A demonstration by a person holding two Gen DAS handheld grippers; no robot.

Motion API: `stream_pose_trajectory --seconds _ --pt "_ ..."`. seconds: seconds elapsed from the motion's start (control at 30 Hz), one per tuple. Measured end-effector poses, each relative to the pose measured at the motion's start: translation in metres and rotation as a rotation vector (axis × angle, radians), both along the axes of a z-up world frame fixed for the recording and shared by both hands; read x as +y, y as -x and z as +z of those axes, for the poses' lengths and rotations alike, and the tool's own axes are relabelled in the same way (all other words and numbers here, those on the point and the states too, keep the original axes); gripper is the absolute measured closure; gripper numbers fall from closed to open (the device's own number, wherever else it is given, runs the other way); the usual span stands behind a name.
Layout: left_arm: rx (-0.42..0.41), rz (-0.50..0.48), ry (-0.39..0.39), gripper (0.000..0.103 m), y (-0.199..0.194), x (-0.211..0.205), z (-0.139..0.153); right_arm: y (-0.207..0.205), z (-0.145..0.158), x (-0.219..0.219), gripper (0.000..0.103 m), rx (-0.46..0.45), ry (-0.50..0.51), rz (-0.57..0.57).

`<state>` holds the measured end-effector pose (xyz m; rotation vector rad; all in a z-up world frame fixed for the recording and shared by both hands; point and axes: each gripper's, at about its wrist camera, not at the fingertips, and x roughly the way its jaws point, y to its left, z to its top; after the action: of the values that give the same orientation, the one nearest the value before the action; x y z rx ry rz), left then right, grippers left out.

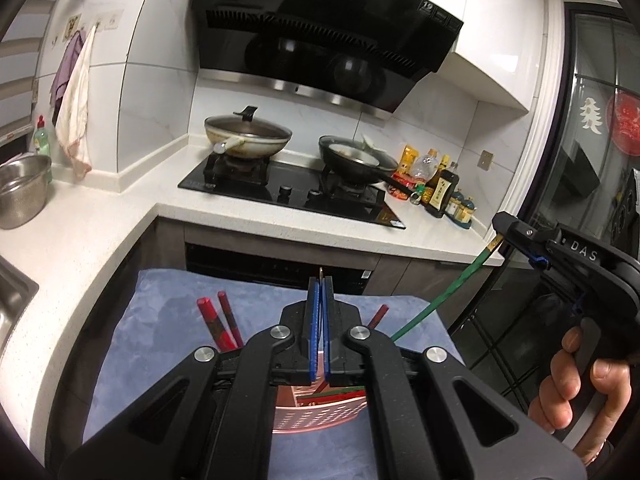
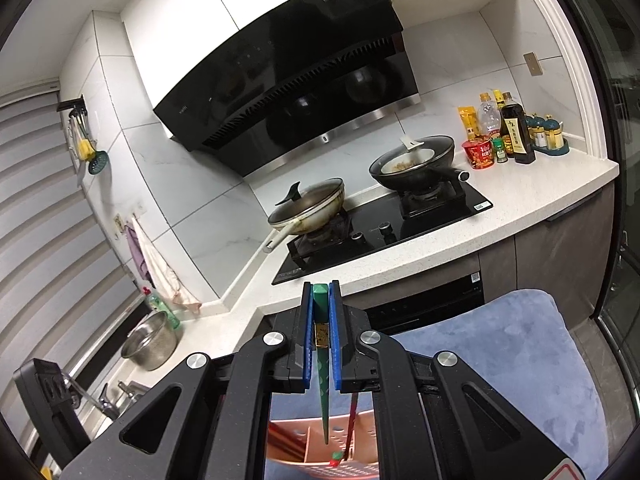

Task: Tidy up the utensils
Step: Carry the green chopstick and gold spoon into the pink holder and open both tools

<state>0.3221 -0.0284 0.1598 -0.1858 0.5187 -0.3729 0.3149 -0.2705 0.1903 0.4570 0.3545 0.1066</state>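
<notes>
Right gripper (image 2: 321, 340): I pinch a green chopstick (image 2: 323, 392), tip above the pink basket (image 2: 298, 446).
Left gripper (image 1: 320, 332): my pads pressed together, empty.

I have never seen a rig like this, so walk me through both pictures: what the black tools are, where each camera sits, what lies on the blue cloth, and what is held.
No robot here: a person holds a two-finger gripper in each hand, each with a camera looking along its fingers. The left gripper is shut on the rim of a pink holder standing on the blue cloth. The right gripper is shut on a green chopstick, tip pointing down at the holder. Red chopsticks stand in the holder.
</notes>
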Motion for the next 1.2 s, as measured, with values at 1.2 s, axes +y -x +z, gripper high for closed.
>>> stream_pose_trajectory --seconds 1.2 --pt "0.065 0.085 -0.042 0.081 0.004 0.01 -0.038 0.004 -0.05 0.026 0.089 0.129 0.089 0.073"
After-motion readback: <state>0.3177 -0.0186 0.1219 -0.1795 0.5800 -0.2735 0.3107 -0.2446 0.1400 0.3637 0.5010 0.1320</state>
